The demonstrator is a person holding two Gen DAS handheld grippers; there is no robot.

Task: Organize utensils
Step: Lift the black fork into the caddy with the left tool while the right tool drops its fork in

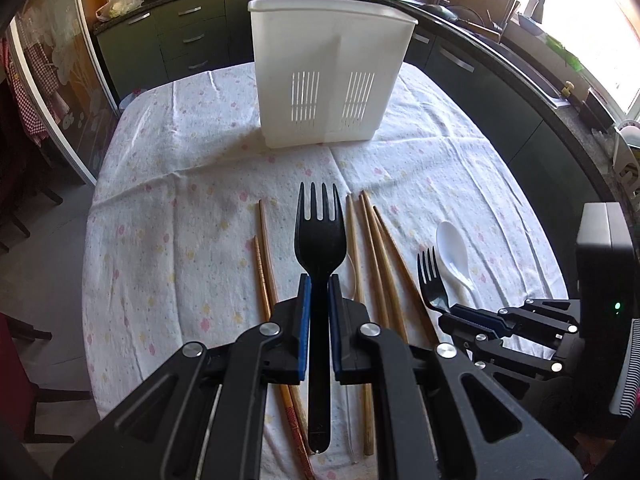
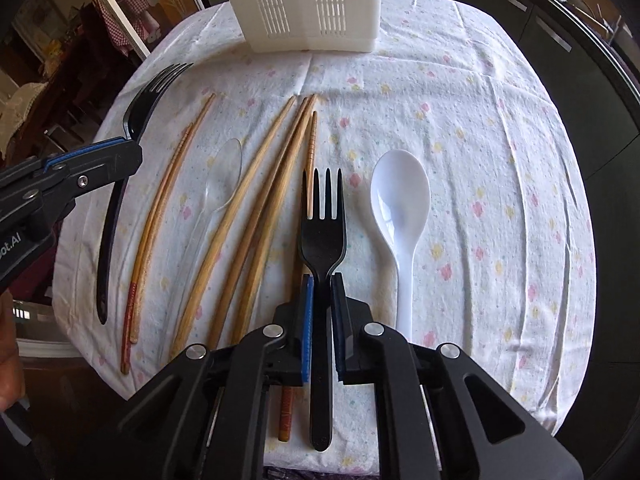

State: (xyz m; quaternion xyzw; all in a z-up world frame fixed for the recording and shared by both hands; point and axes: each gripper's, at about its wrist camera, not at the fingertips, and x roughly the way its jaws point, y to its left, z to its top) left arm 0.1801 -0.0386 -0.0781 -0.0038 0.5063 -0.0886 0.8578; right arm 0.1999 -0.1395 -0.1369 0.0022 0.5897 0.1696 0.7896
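Matte black plastic all over both tools; chunky angular linkage arms with triangular cutouts, pinned by round silver screws at every joint. Left gripper (image 1: 319,292) fitted with blue pads (image 1: 306,320) on the inner faces of its fingers; same blue pad on one side of the right gripper (image 2: 323,292), darker navy on the other. Seen from the side: thin blue strip along the finger edge; white lettering ending in "ot.AI" on the body. Boxy black housing behind the right one with a tiny green light; striped black-and-white sleeve at the frame edge; bit of bare skin bottom left.
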